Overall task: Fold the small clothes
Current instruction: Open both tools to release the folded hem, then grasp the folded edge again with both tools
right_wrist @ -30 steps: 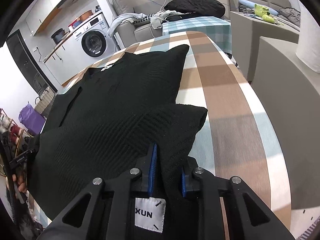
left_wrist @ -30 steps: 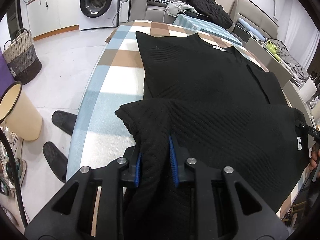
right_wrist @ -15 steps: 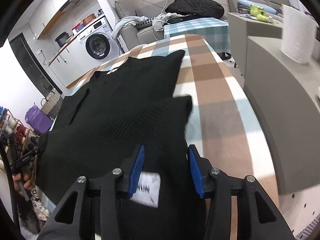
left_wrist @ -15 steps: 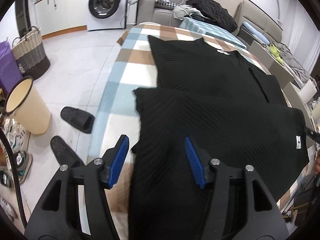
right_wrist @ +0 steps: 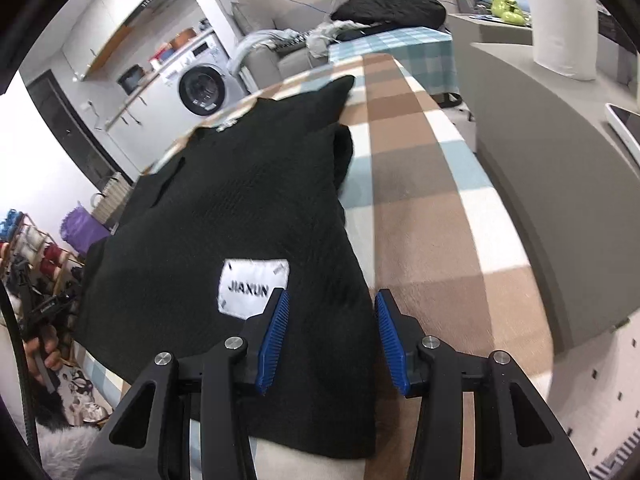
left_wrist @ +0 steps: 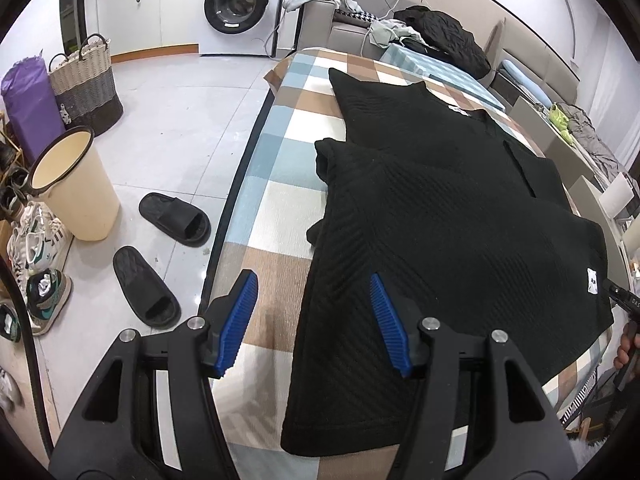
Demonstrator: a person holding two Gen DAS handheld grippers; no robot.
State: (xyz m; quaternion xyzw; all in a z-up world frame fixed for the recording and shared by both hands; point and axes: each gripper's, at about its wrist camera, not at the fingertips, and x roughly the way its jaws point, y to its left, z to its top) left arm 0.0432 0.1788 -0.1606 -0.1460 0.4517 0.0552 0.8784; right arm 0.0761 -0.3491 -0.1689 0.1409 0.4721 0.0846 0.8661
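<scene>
A black ribbed knit top (left_wrist: 440, 216) lies flat on the checked tablecloth (left_wrist: 280, 168), its near half folded over the far half. In the left wrist view my left gripper (left_wrist: 314, 310) hangs open above the fold's left edge, and its blue pads (left_wrist: 242, 316) touch nothing. The right wrist view shows the same top (right_wrist: 248, 200) with a white JIAXUN label (right_wrist: 254, 286). There my right gripper (right_wrist: 332, 330) stands open over the top's right edge, clear of the cloth.
On the floor to the left are a cream bin (left_wrist: 76, 188), two black slippers (left_wrist: 176, 220), shoes and a woven basket (left_wrist: 88, 84). A washing machine (left_wrist: 236, 4) and a sofa with clothes stand beyond the table. A grey counter (right_wrist: 552, 184) with a paper roll runs along the right.
Both grippers were shut on the folded edge of the top; they have let it go, opened, and drawn back toward the near side of the table. The fold now lies flat.
</scene>
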